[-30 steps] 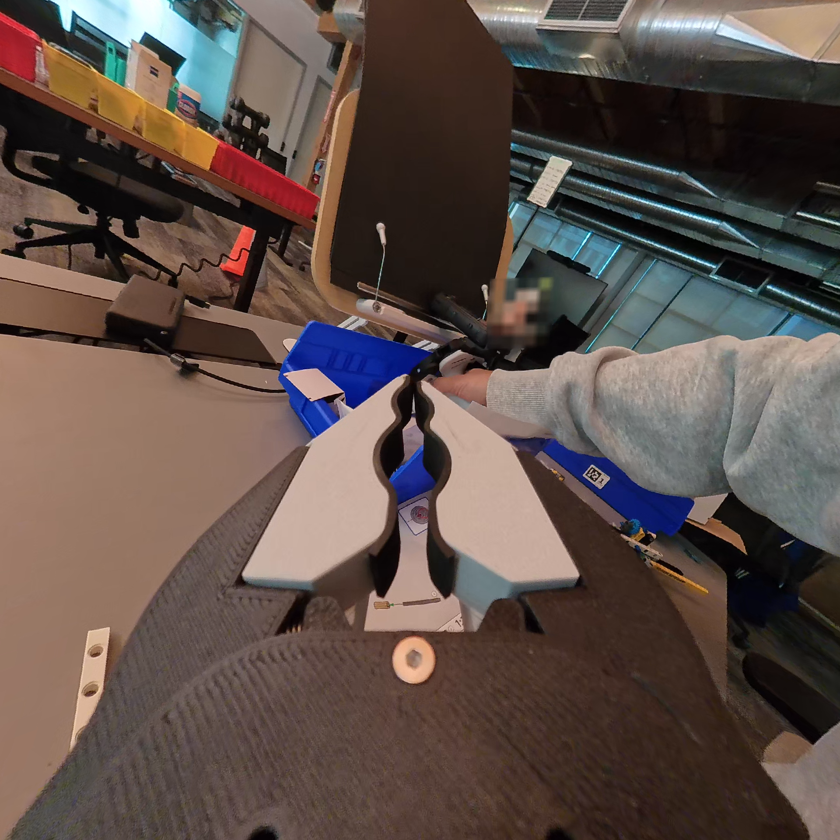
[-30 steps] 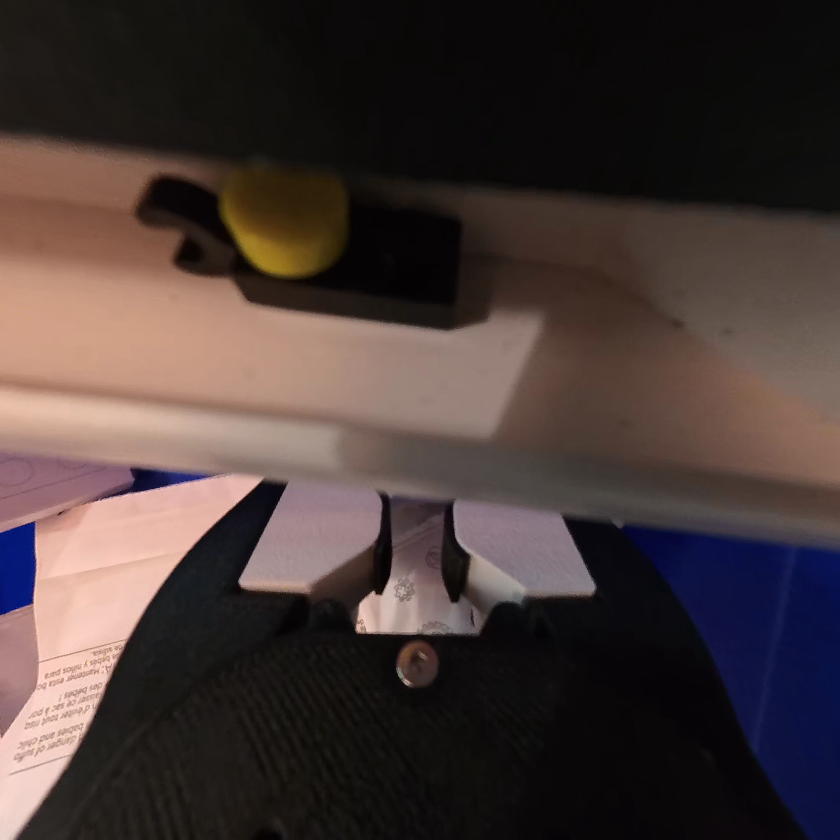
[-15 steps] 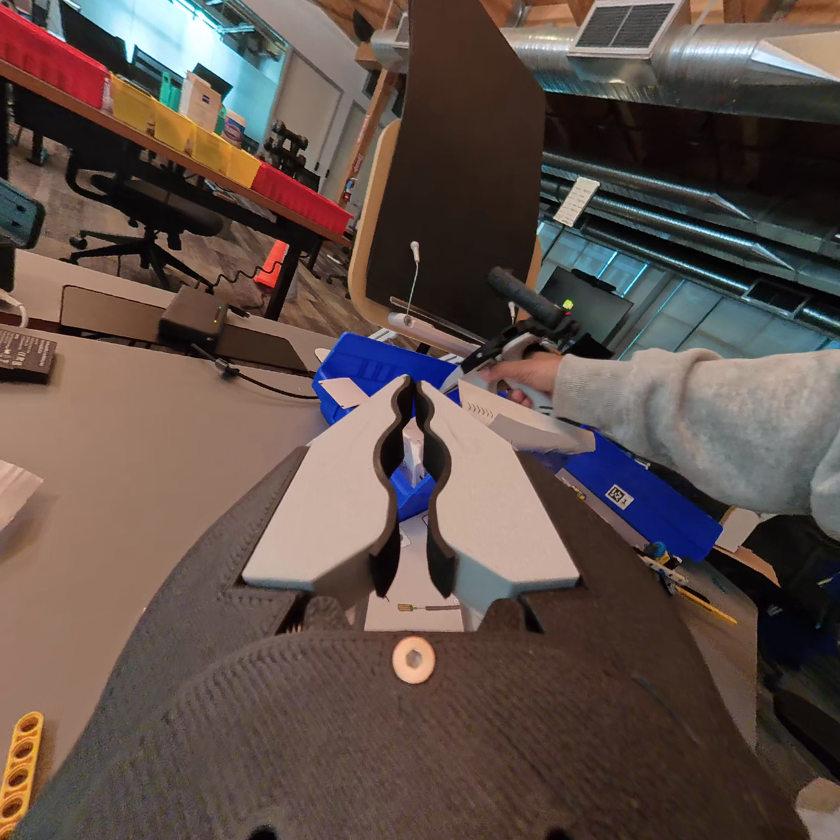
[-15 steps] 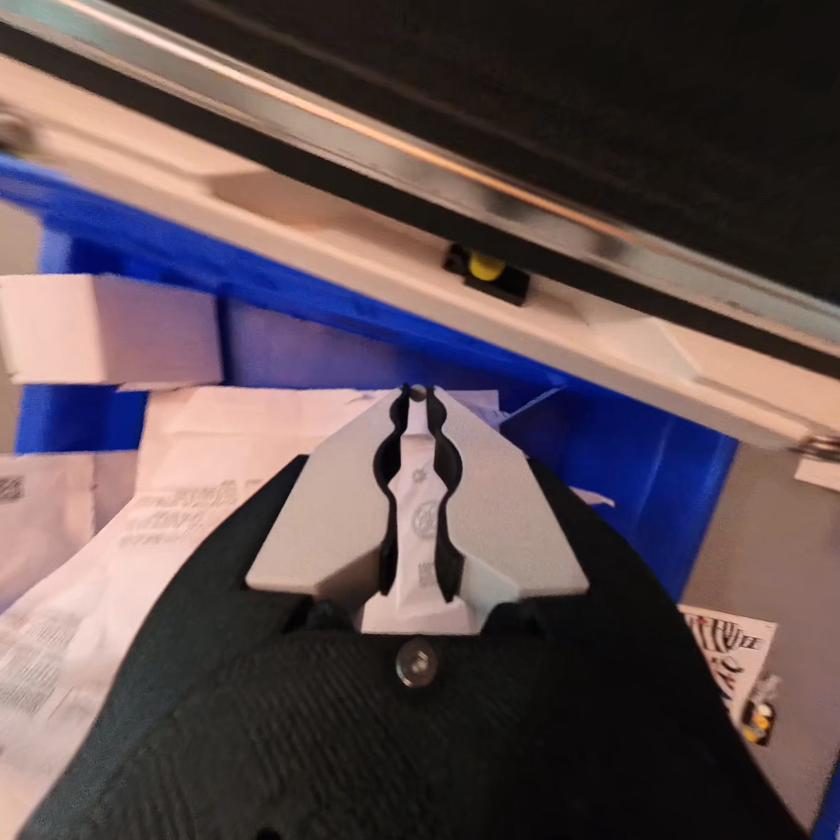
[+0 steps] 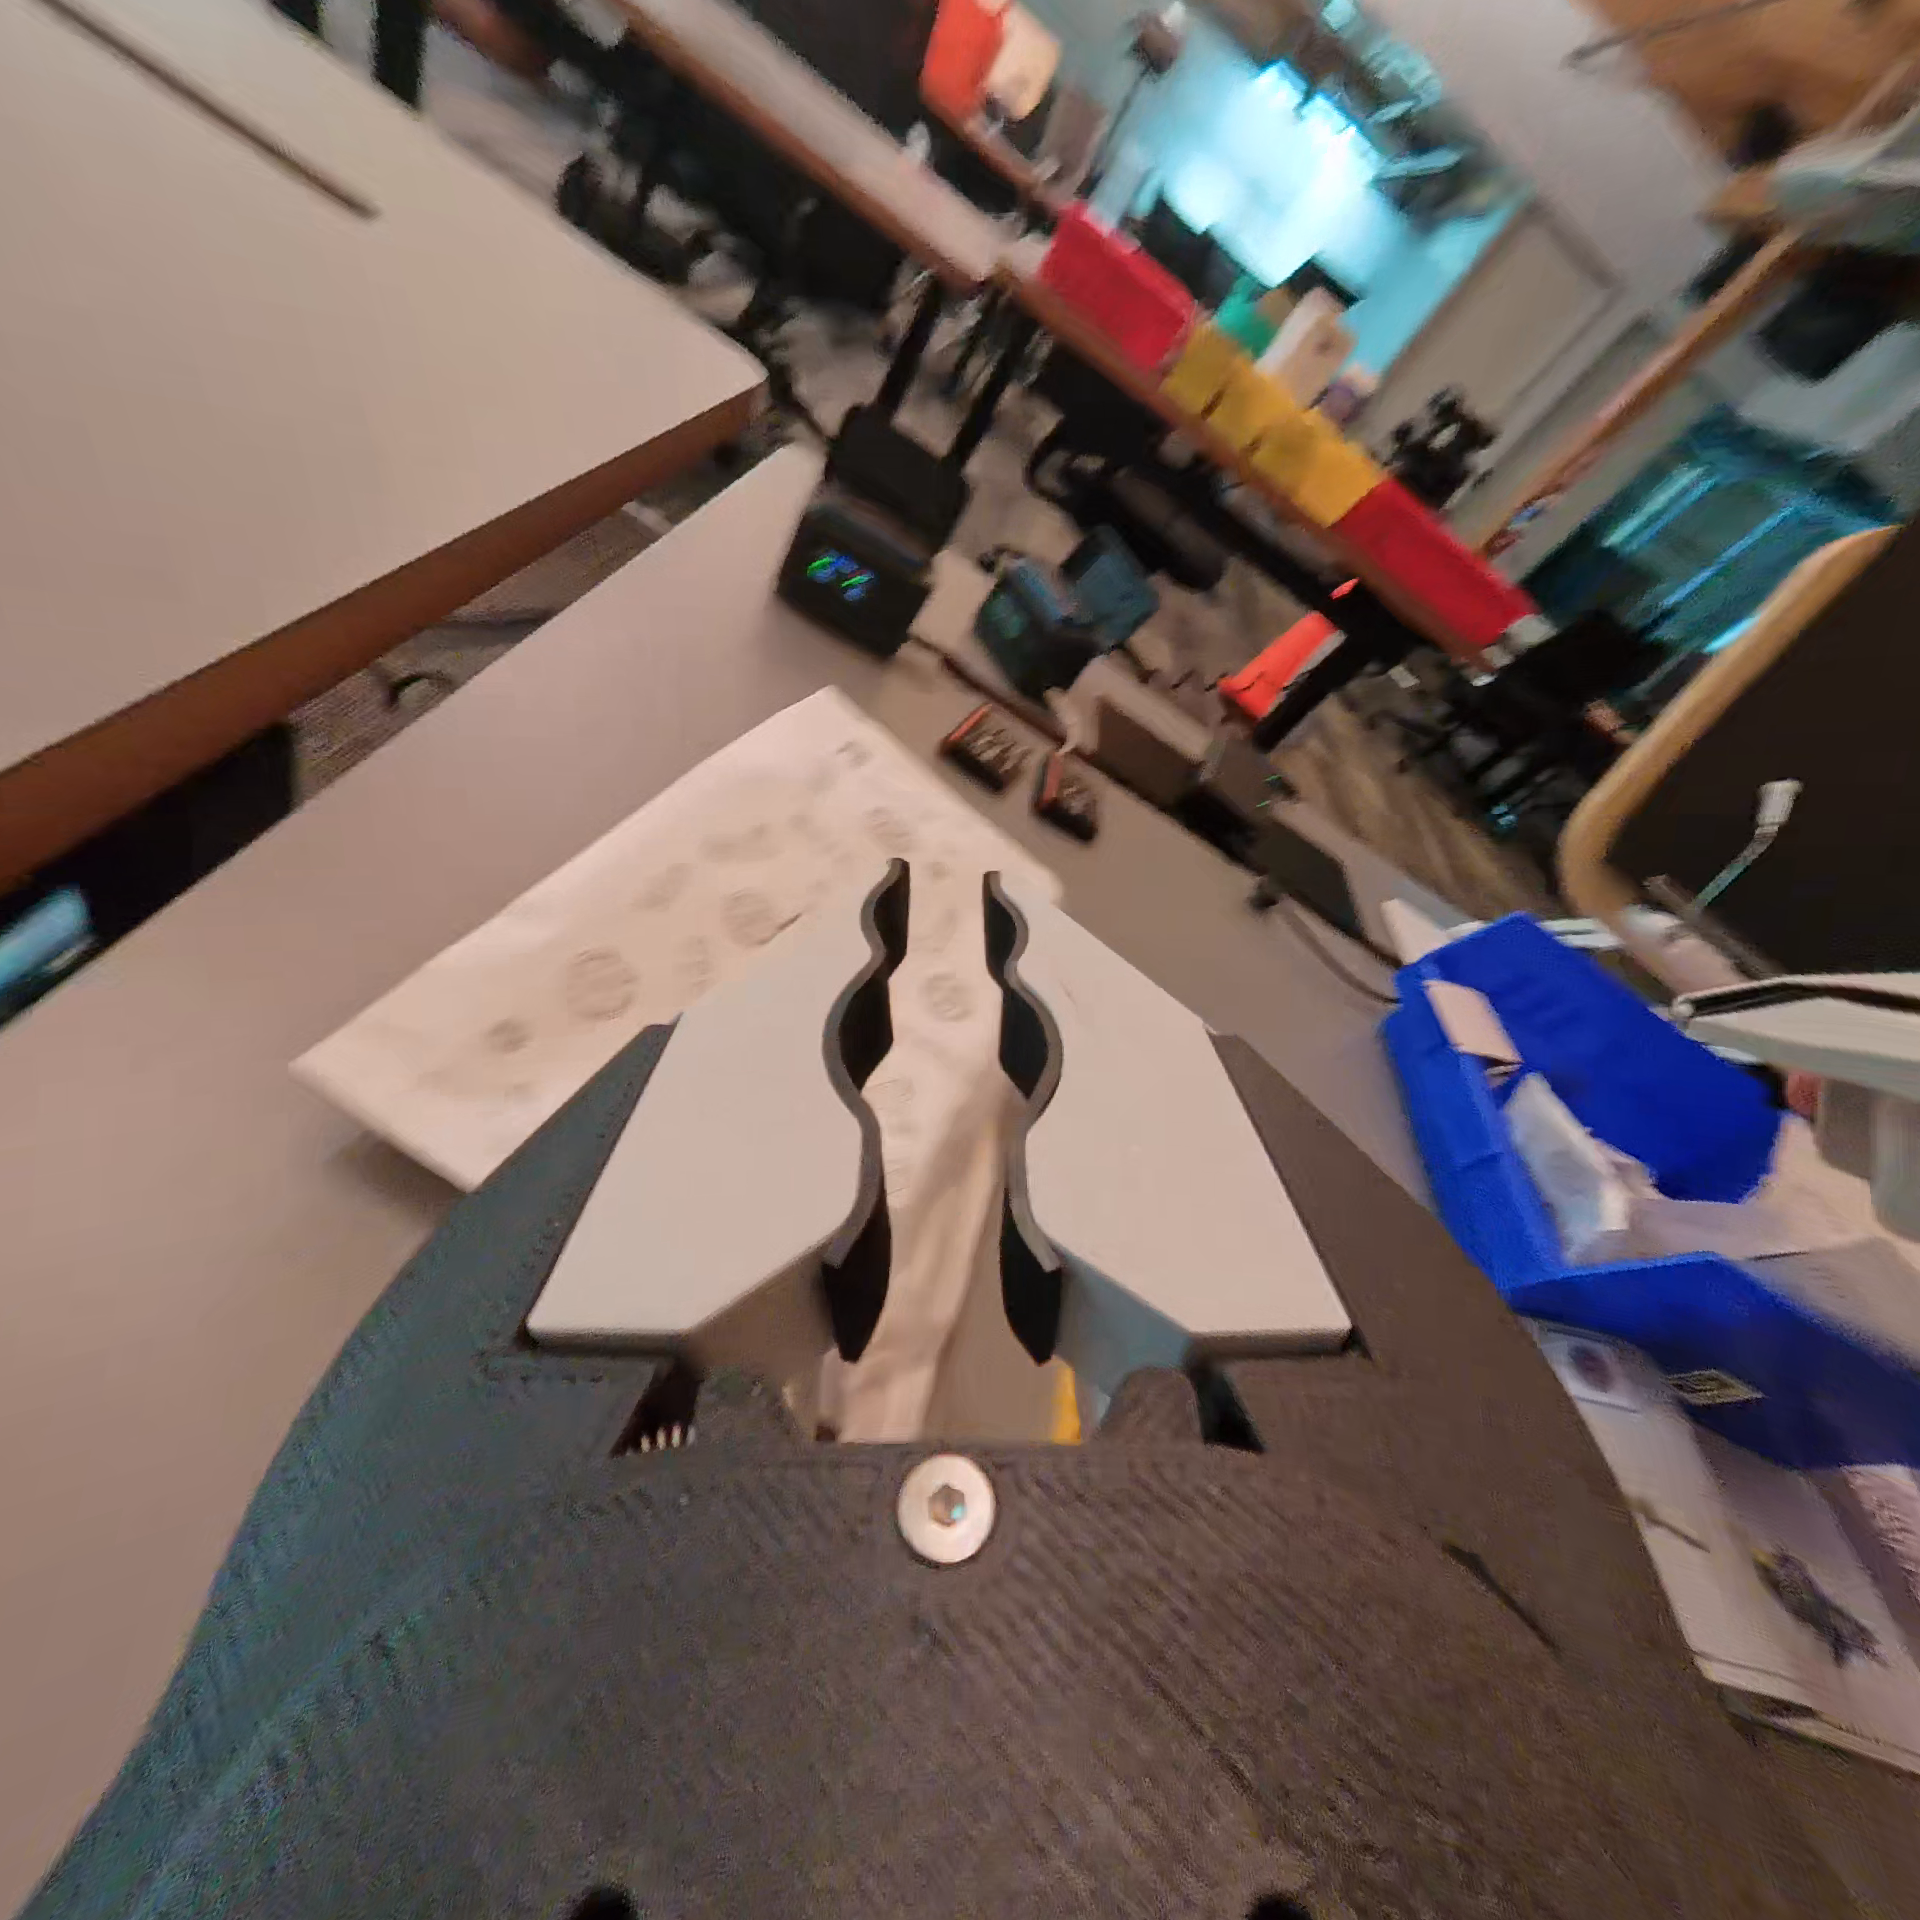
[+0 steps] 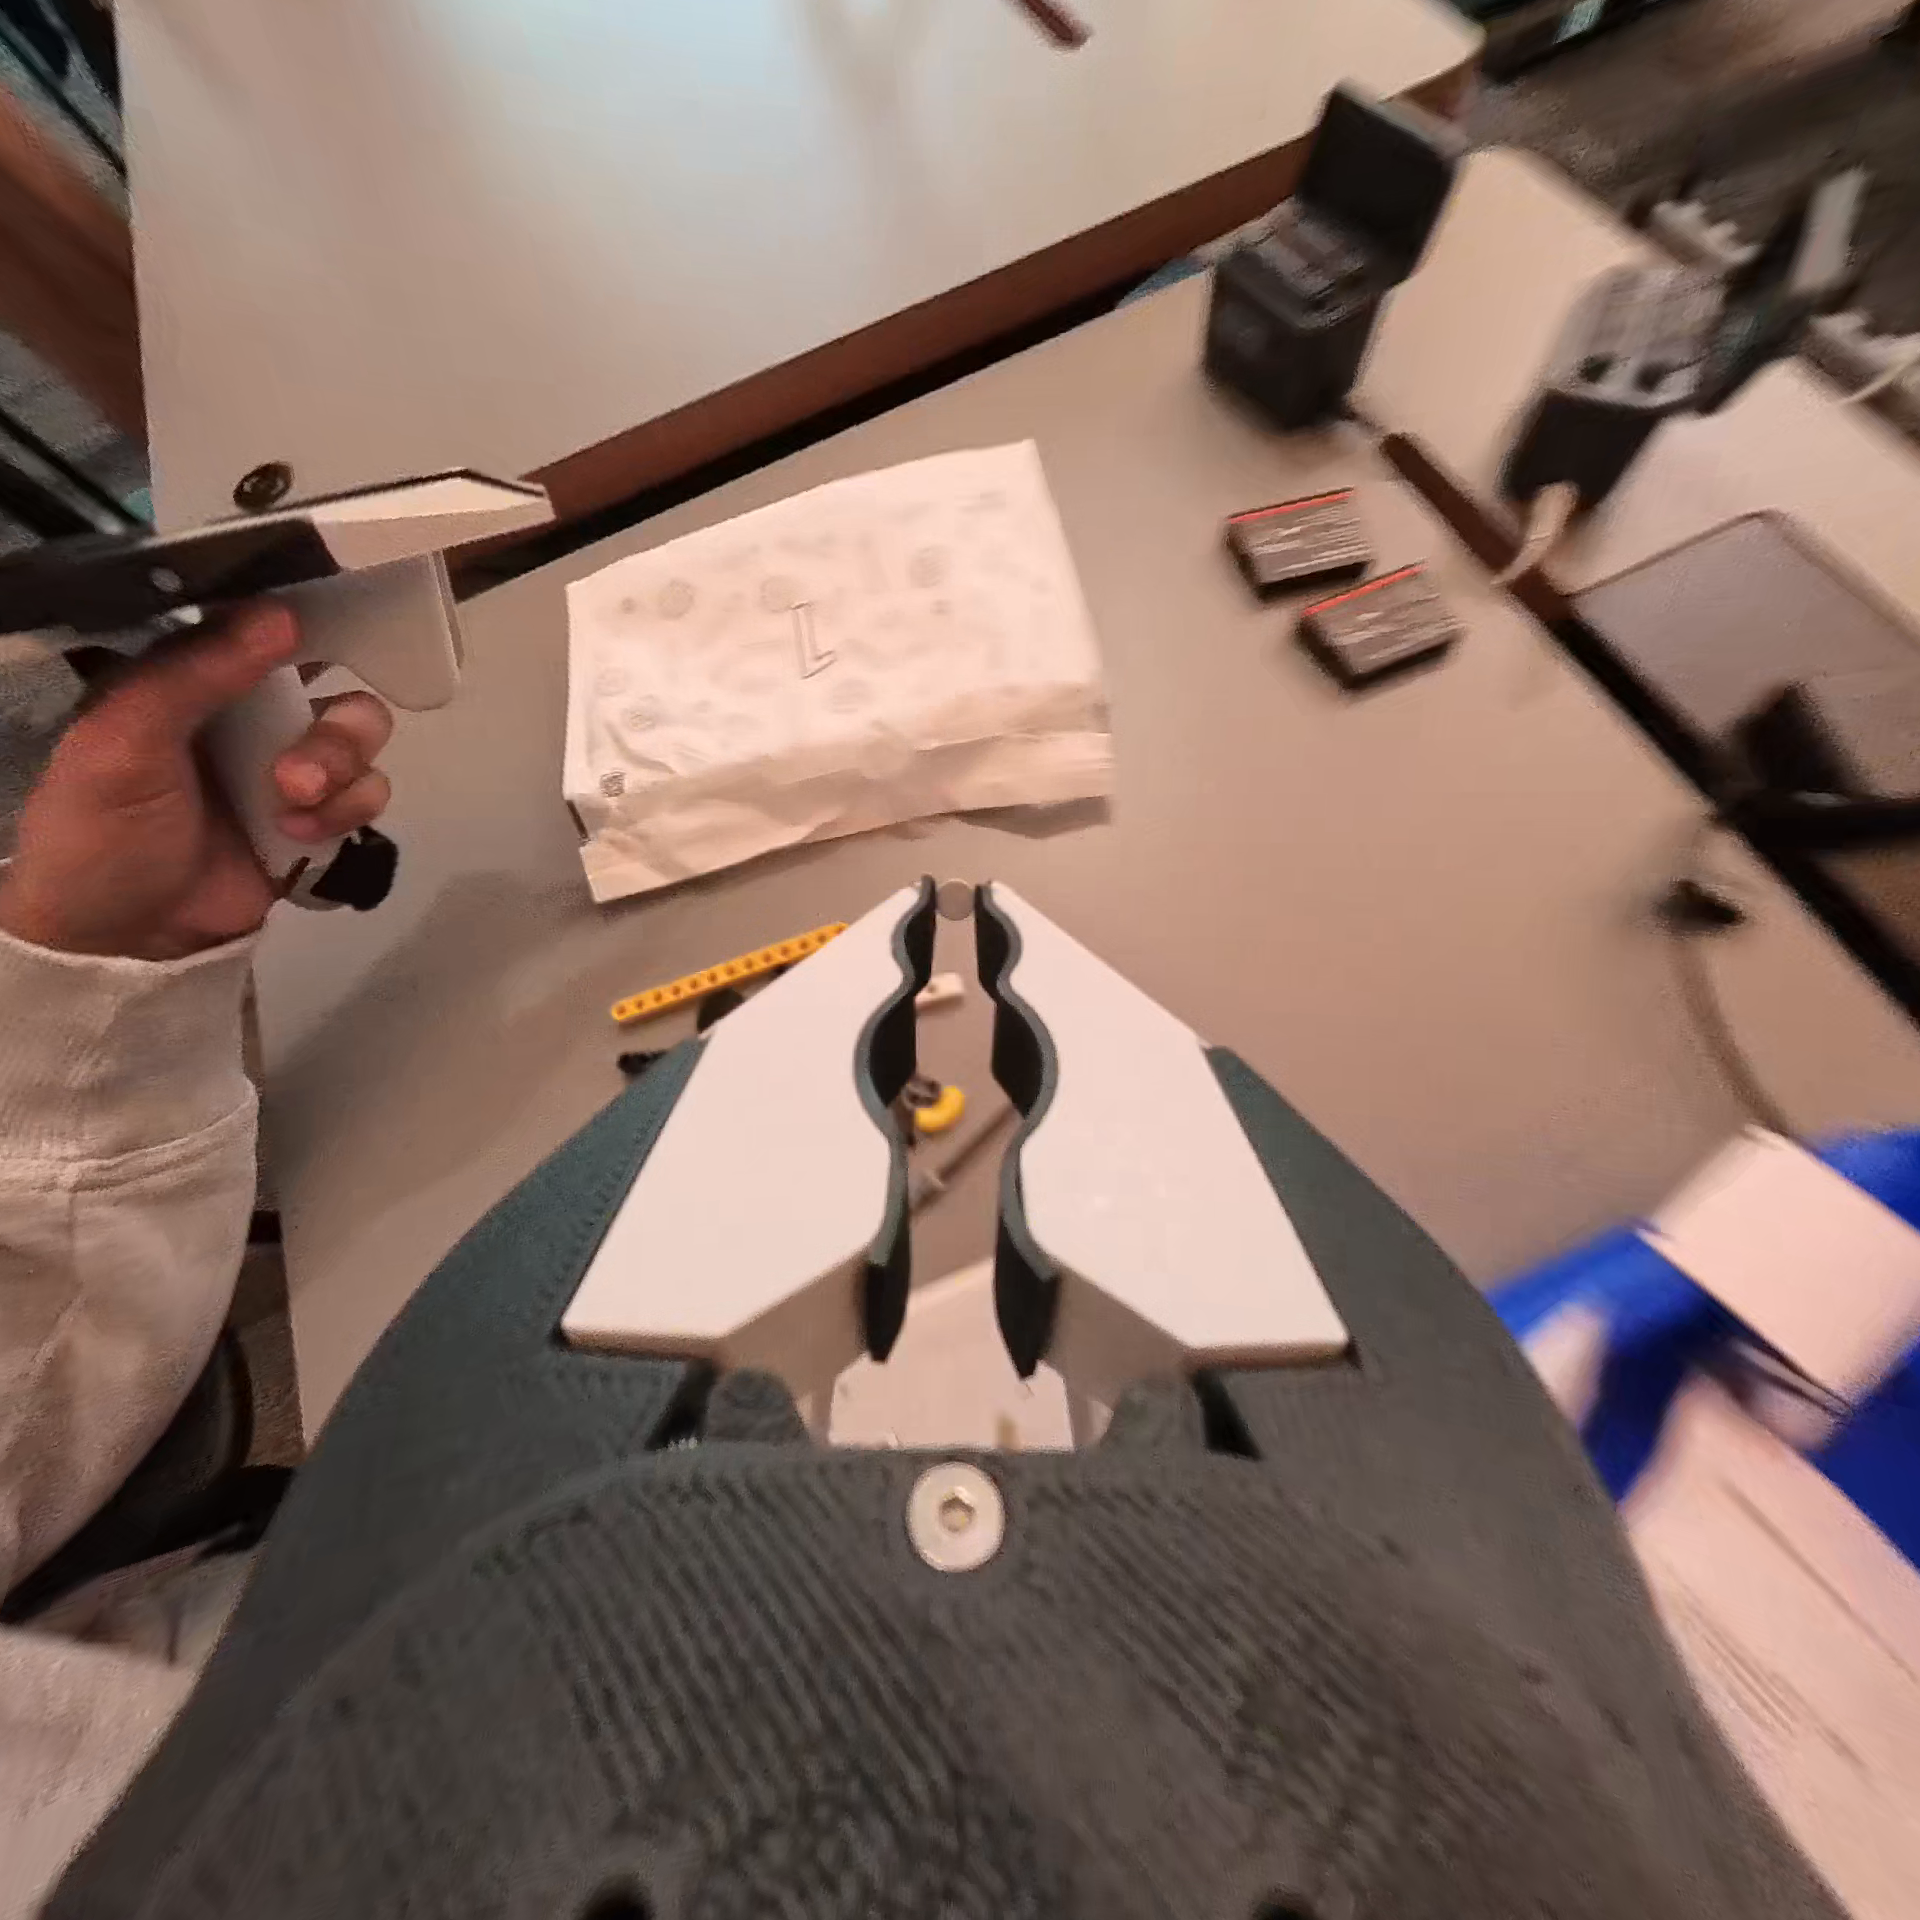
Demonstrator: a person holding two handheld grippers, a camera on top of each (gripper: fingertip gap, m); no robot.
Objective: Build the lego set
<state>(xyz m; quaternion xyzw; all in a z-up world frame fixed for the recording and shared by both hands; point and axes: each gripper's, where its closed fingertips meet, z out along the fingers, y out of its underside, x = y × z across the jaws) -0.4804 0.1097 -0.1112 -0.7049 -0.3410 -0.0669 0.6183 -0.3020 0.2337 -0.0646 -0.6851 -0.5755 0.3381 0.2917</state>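
My right gripper [image 6: 954, 896] is shut on a small grey round piece [image 6: 954, 900] pinched at its very tips, above the grey table. Below it lie a yellow holed beam [image 6: 727, 971], a small yellow curved piece [image 6: 940, 1107], a small white piece [image 6: 940, 992] and small black pieces [image 6: 639, 1060]. A white paper parts bag [image 6: 831, 675] lies just beyond them. My left gripper [image 5: 942, 878] has its jaws a little apart and empty, pointing at the same bag [image 5: 665, 966]. It also shows in the right wrist view [image 6: 509, 509], held in a hand at the left.
A blue bin [image 5: 1579, 1143] with paper packets stands to the right, also in the right wrist view [image 6: 1662, 1340]. Printed sheets [image 5: 1766, 1558] lie under it. Two black batteries [image 6: 1340, 582] and a black box [image 6: 1320, 281] sit at the far right. A second tabletop [image 6: 623, 208] borders the far side. About 20 centimetres separates my left fingertips from my right.
Both grippers swung away from the blue bin toward the paper bag. The right one came out of the bin with the grey piece at its tips. The left jaws opened a little.
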